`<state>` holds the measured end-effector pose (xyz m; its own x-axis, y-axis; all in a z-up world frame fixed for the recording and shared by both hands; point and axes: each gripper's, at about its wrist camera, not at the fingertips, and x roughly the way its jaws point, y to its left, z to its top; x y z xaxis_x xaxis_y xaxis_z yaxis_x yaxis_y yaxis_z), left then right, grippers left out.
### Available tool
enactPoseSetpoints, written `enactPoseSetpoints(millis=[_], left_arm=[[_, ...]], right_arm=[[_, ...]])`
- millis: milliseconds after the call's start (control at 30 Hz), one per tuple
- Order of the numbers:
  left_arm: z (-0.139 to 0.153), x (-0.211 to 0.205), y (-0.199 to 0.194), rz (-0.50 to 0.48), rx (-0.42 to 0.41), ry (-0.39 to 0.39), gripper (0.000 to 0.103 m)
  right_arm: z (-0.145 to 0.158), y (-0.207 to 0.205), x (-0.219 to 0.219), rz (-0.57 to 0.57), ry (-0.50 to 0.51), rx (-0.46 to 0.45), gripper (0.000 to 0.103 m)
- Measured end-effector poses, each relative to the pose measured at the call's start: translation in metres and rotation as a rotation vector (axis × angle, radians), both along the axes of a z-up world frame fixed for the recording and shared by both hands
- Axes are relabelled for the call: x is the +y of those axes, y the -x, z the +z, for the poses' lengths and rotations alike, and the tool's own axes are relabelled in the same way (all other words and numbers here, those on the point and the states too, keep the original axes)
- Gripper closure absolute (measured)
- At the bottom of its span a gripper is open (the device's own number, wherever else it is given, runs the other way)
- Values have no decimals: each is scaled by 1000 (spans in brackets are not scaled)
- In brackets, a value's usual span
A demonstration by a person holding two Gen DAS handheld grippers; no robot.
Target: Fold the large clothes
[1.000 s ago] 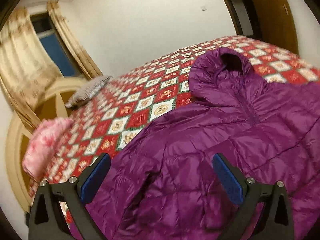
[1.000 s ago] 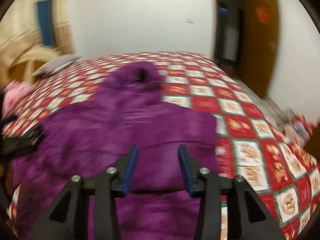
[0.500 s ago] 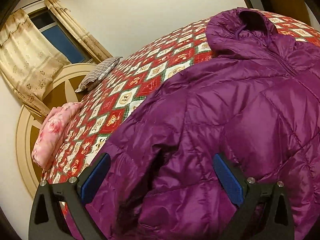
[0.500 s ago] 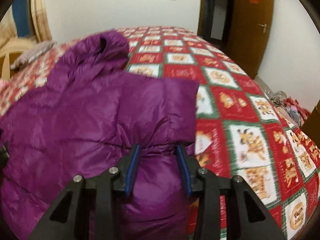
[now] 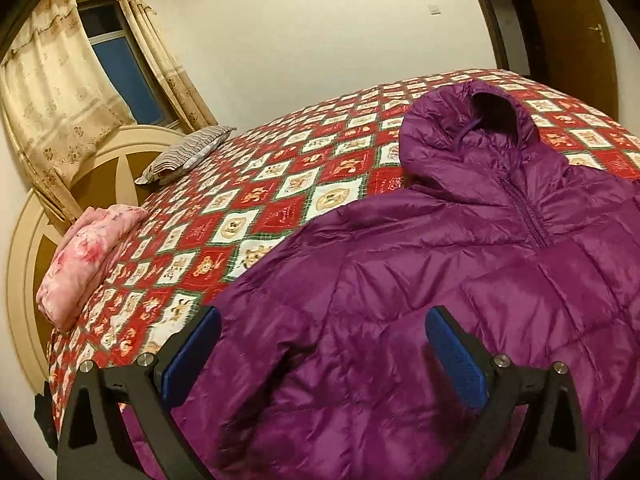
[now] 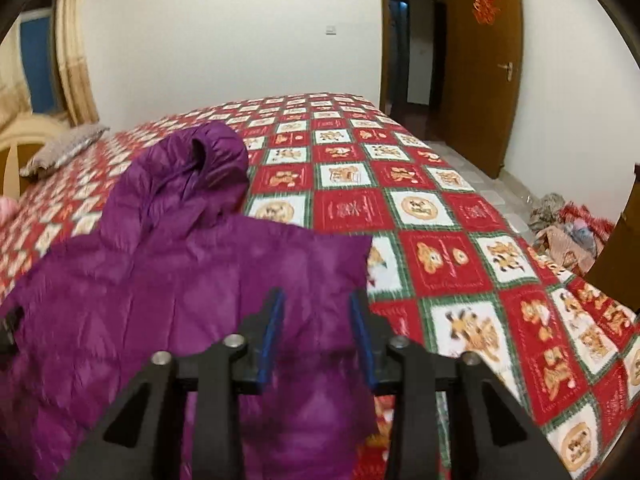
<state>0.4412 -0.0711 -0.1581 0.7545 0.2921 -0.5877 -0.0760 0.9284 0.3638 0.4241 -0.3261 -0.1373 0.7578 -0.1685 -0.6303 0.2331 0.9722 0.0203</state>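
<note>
A purple hooded puffer jacket [image 5: 460, 264] lies front up on the bed, hood away from me; it also shows in the right wrist view [image 6: 168, 276]. My left gripper [image 5: 320, 344] is wide open above the jacket's left sleeve and side, holding nothing. My right gripper [image 6: 316, 320] has its jaws partly closed with a gap, over the jacket's folded right sleeve near its edge; purple fabric shows between the fingers, but I cannot tell whether they pinch it.
The bed has a red, white and green patterned quilt [image 6: 420, 208]. A striped pillow [image 5: 184, 156] and a folded pink blanket [image 5: 88, 256] lie by the round headboard [image 5: 24, 264]. A brown door [image 6: 480, 64] and a clothes pile on the floor [image 6: 568, 224] are on the right.
Both grippers pulled back and up from the jacket, so more of the bed shows. The left jaws stayed wide open; the right jaws kept about the same narrow gap.
</note>
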Motion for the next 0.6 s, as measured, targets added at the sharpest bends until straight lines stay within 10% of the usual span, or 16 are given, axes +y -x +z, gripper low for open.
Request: enactPoseSetpoints(millis=[367,600], left_arm=[[-40,4,-21,44,85,-13,1],[9,14,16,12,12,69,1]], right_arm=[[-54,-32,-8,-19,-22,124,76],[-20,7,6,24,-26,80,76]])
